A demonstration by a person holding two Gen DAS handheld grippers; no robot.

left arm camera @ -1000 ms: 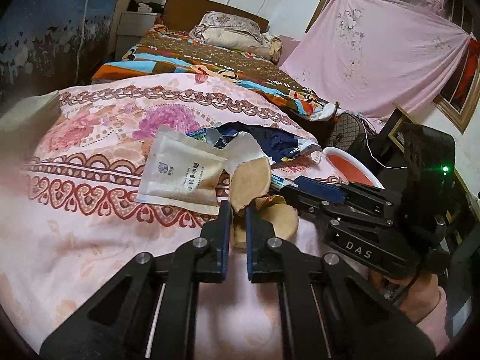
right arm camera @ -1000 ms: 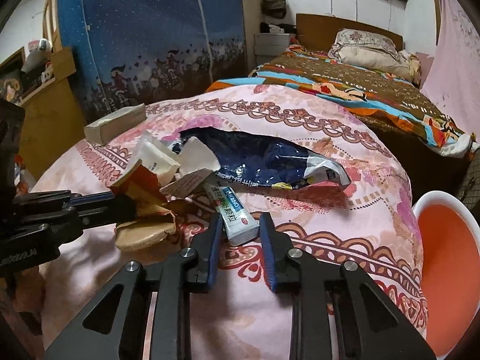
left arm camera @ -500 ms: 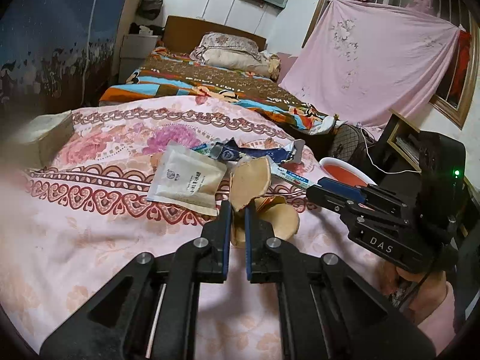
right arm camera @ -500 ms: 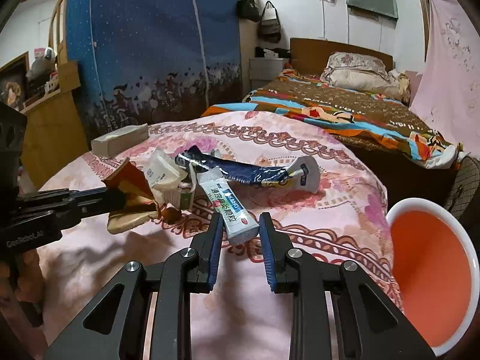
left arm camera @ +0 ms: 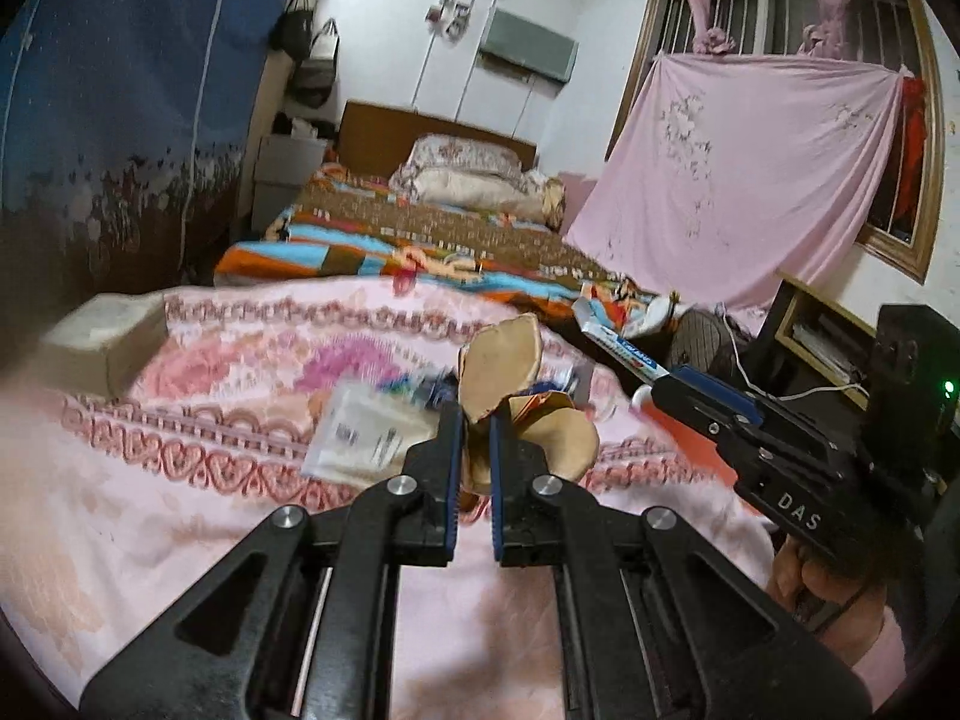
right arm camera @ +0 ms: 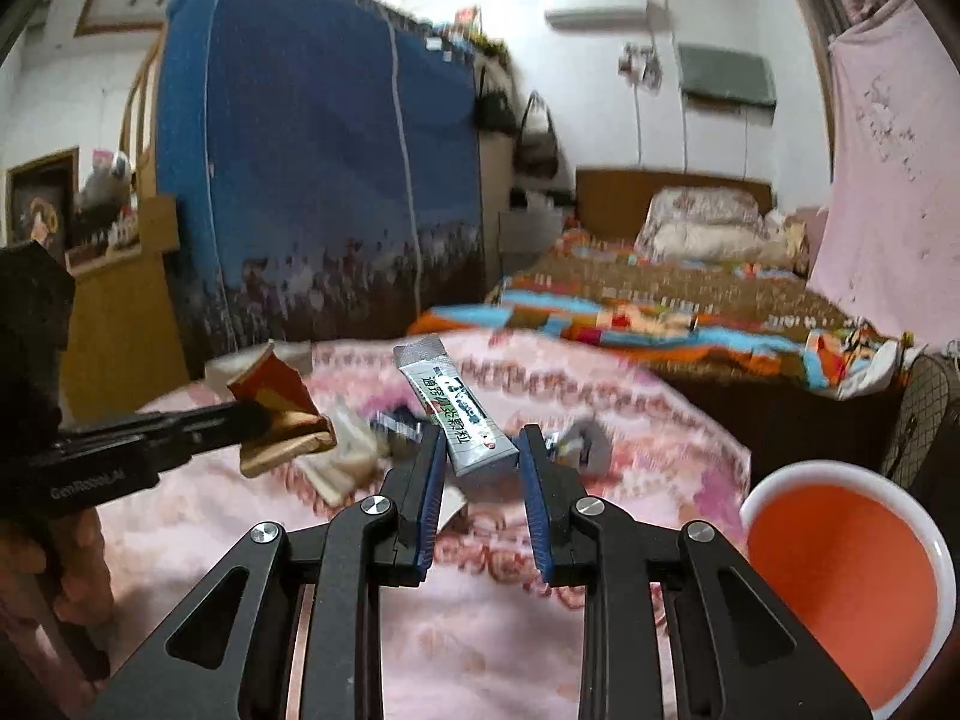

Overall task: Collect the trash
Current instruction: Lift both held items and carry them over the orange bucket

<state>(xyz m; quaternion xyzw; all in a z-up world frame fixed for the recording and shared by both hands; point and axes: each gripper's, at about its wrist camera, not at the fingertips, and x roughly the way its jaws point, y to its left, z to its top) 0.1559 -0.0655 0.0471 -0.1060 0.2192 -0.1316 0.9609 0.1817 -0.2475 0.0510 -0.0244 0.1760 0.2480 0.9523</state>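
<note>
Left fingers (left arm camera: pixel 475 420): clamped on a crumpled brown paper wrapper (left arm camera: pixel 501 363), held above the bed.
Right fingers (right arm camera: pixel 480 444): clamped on the lower end of a toothpaste tube (right arm camera: pixel 453 405); the tube tilts up and away, clear of the bed.
Remaining trash: white pouch (left arm camera: pixel 363 441) and dark blue wrapper (right arm camera: pixel 396 423), lying on the pink floral bedspread (left arm camera: pixel 180 480) just beyond both fingers; blurred.
Bin (right arm camera: pixel 840 582): white rim, orange inside, beside the bed at lower right.
Box (left arm camera: pixel 102 336): pale, at the bedspread's far left edge.
</note>
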